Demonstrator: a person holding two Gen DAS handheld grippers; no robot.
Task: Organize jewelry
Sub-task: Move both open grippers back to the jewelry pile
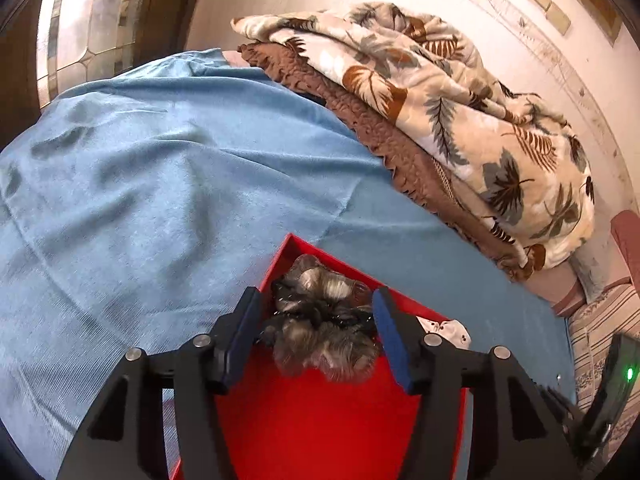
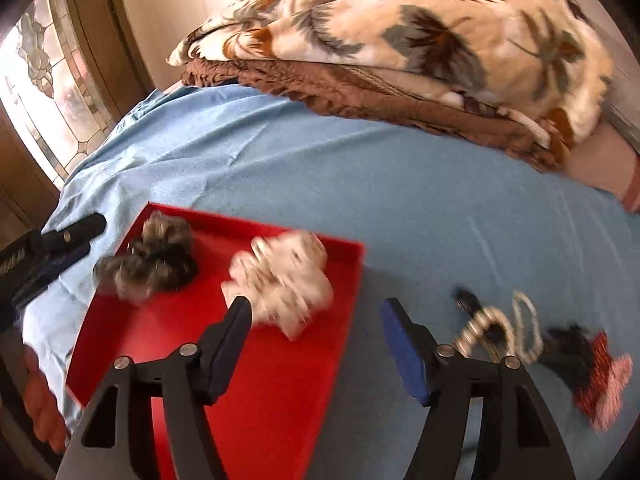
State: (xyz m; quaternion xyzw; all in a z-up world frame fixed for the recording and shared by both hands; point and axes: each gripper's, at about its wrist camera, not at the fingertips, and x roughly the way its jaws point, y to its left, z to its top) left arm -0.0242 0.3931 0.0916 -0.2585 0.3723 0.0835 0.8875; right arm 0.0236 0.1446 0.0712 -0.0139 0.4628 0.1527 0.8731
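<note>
Red tray (image 2: 280, 360) lying flat on blue bedsheet (image 2: 400, 184), near the sheet's front-left part; fluffy grey-brown scrunchie (image 2: 150, 260) resting inside tray at its far-left corner; white patterned scrunchie (image 2: 284, 280) inside tray near its far-right corner, apart from the grey one, blurred. Left gripper (image 1: 316, 330) poised over tray's far-left corner, jaws spread wide either side of grey-brown scrunchie (image 1: 320, 320), pads not pressing it; released. Right gripper (image 2: 316, 344) hovering above tray's right edge, jaws parted, nothing between them; left finger (image 2: 236, 320) just in front of white scrunchie, contact not determinable. Loose on sheet, right of tray: beaded bracelets (image 2: 508, 328) in a small heap, beside them a black item and a red-and-white bow (image 2: 600, 380), blurred. Folded leaf-print blanket (image 2: 420, 32) stacked on brown quilt (image 2: 400, 104) along sheet's far edge.
</note>
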